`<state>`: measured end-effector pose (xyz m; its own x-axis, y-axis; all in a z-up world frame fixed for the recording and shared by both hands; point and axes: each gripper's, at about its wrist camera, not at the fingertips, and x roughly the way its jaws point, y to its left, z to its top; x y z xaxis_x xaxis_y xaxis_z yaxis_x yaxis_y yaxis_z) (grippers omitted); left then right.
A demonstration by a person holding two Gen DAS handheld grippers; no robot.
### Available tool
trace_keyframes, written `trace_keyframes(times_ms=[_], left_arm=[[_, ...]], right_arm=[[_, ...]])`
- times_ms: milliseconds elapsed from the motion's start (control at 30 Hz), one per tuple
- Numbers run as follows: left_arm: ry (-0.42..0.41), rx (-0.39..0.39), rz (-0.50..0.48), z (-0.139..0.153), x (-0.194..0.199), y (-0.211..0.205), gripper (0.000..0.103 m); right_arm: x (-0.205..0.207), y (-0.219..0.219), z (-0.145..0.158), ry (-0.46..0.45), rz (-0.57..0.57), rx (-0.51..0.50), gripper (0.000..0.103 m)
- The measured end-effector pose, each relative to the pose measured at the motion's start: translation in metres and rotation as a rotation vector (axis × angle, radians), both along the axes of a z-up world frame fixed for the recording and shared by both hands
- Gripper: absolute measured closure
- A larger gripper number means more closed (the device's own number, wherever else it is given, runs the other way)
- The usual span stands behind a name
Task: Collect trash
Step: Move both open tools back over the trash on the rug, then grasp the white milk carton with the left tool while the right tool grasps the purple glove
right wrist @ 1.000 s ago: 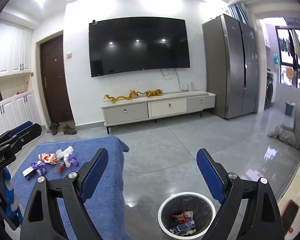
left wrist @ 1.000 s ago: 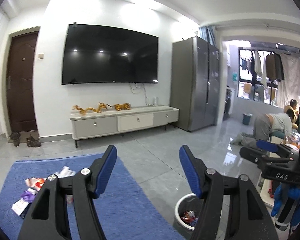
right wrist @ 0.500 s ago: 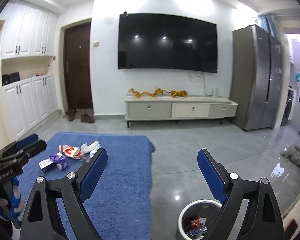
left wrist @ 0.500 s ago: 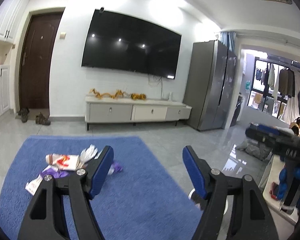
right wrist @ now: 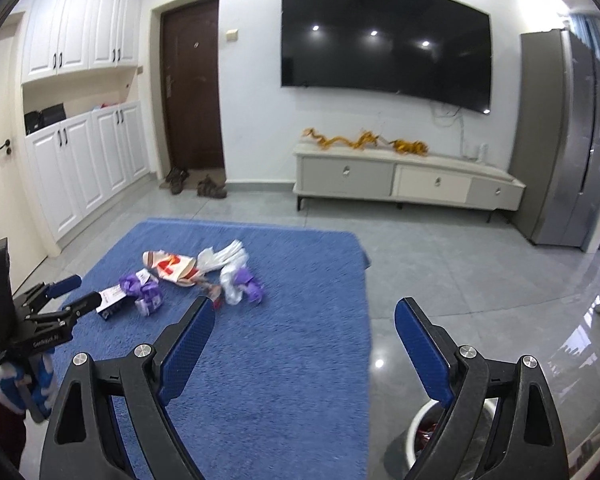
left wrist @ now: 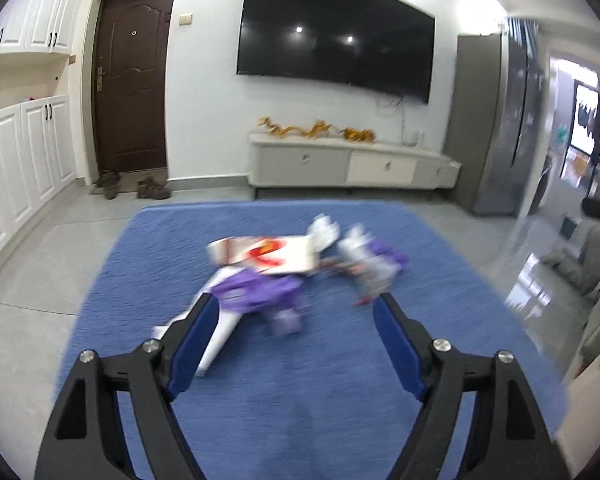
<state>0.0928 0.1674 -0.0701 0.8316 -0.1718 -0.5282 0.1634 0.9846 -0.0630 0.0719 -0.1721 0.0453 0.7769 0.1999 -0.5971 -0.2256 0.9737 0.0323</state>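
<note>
A pile of trash lies on the blue rug (left wrist: 300, 400) (right wrist: 300, 260): a white-and-red wrapper (left wrist: 276, 254) (right wrist: 170, 266), purple wrappers (left wrist: 256, 292) (right wrist: 140, 286) and a crumpled white-and-purple piece (left wrist: 368, 256) (right wrist: 240, 276). My left gripper (left wrist: 296, 308) hovers low, just short of the purple wrappers. Its jaws are opening and its pads touch nothing. In the right wrist view the left gripper (right wrist: 85, 290) shows at the left edge. My right gripper (right wrist: 305, 308) is open and empty over the rug's near right side. The white-rimmed trash bin (right wrist: 410, 432) peeks out behind its right finger.
A low TV cabinet (right wrist: 404, 184) and a wall TV stand at the back, with a grey fridge (right wrist: 560, 140) to the right. Shoes (right wrist: 210, 188) sit by the brown door beside white cupboards (right wrist: 80, 168). A person (left wrist: 592, 256) crouches on the tiles at far right.
Both views swung left from the bin toward the rug. The left gripper dropped close to the trash pile with its jaws wider. The bin left the left view.
</note>
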Motion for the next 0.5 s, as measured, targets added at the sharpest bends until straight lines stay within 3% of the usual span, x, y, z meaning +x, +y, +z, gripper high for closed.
trace_keyframes(times_ms=[167, 433, 500], left_arm=[[0.05, 0.058, -0.02, -0.027, 0.02, 0.032, 0.015], [0.114, 0.129, -0.04, -0.056, 0.055, 0.037, 0.015], [0.13, 0.125, -0.041, -0.063, 0.064, 0.04, 0.015]], right_arm=[[0.033, 0.043, -0.024, 0.07, 0.093, -0.025, 0.013], [0.074, 0.121, -0.064, 0.17, 0.29, -0.051, 0.013], [0.085, 0.132, -0.074, 0.197, 0.309, -0.047, 0.018]])
